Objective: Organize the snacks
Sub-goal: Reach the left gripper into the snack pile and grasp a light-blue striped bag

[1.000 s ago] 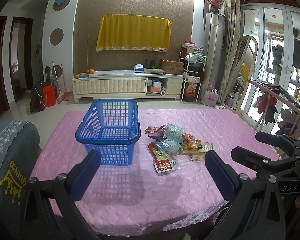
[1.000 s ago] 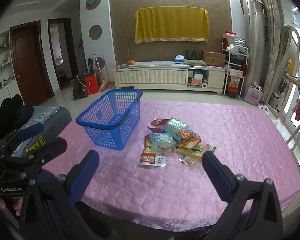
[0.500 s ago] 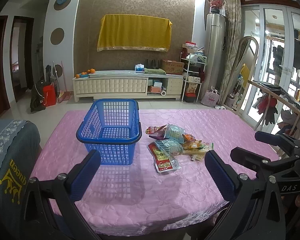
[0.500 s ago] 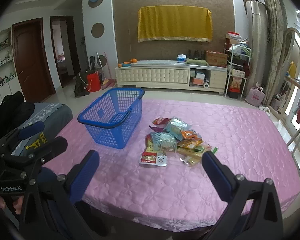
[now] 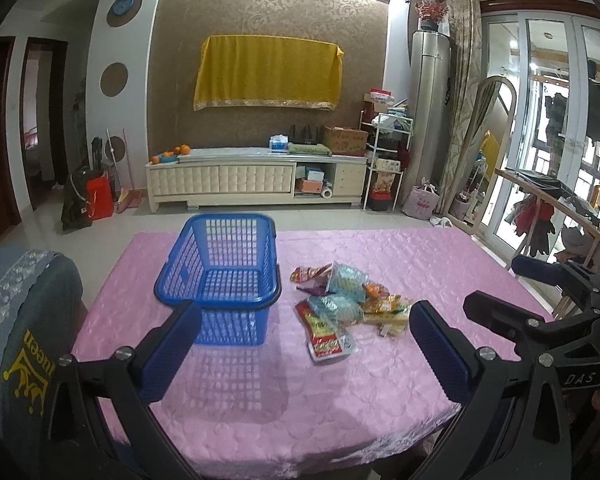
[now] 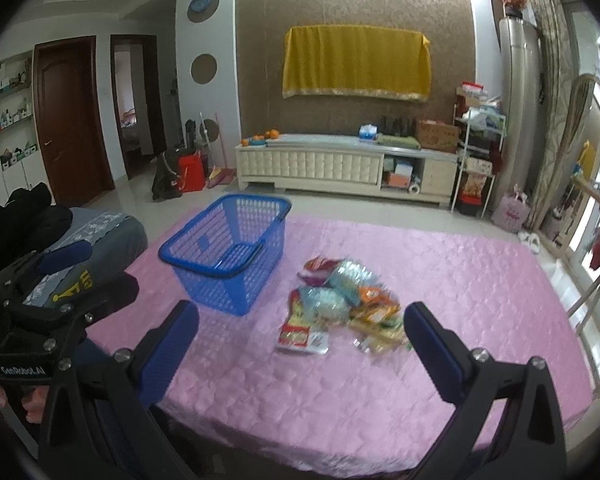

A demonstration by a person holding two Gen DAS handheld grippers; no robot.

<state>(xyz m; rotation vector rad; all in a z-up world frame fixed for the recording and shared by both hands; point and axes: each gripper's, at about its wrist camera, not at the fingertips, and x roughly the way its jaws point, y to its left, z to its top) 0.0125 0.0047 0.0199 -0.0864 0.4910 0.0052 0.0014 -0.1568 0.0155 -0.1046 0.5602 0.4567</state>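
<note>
Lying in a loose heap near the middle of the bench, the crinkly plastic snack packets [image 5: 342,308] [image 6: 340,308] overlap one another; a red-and-white flat packet [image 5: 330,342] [image 6: 302,338] sits at the near edge of the heap. Just to the left of the heap, close beside it, stands the blue perforated plastic basket [image 5: 220,276] [image 6: 228,256], upright and empty, its handle folded down on the rim. Both rest on the bench with the pink quilted cover [image 5: 300,400] [image 6: 460,300]. My left tongs [image 5: 304,346] are spread wide and grip nothing, hovering over the near edge of the bench. My right tongs [image 6: 300,346] are likewise spread wide and hold nothing. A grey chair back with yellow print [image 5: 24,344] stands at the left side.
</note>
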